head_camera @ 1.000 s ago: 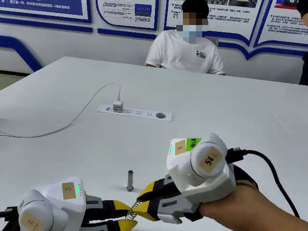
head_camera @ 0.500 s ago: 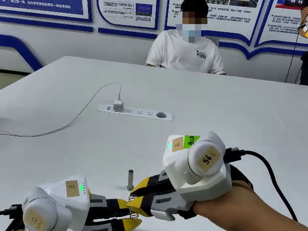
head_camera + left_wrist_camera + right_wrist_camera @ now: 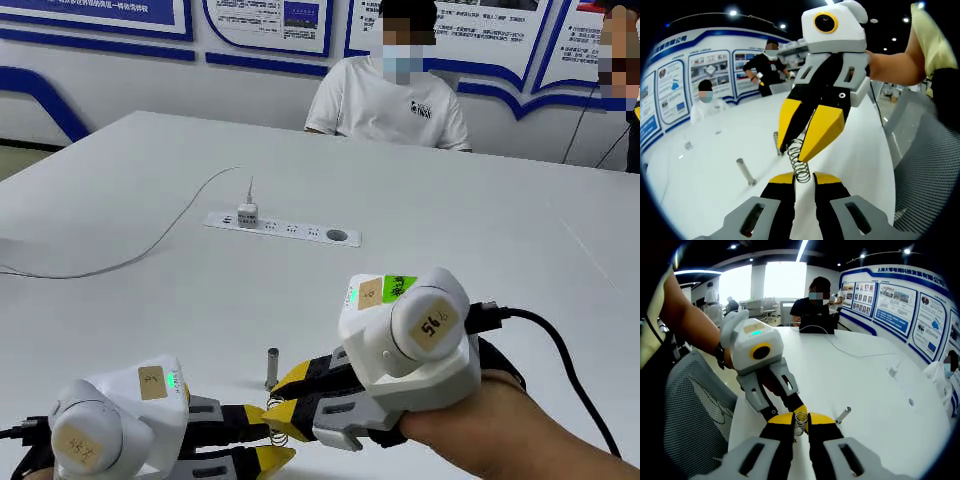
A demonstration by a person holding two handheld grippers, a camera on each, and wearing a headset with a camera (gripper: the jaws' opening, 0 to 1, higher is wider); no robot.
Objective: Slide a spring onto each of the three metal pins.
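A round sticker (image 3: 432,325) on the right gripper (image 3: 273,408)'s end cap bears a handwritten number, 56 or 95 by which way up it is taken. The left gripper (image 3: 272,437)'s cap sticker (image 3: 78,448), at 7 o'clock in the head view, is too blurred to read, and the wall posters (image 3: 500,25) at 12 o'clock carry print too small.

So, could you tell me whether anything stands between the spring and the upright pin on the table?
Nothing visible does. The spring, pinched between the left gripper and the right gripper, hangs close to the pin, and just bare white tabletop lies between them.
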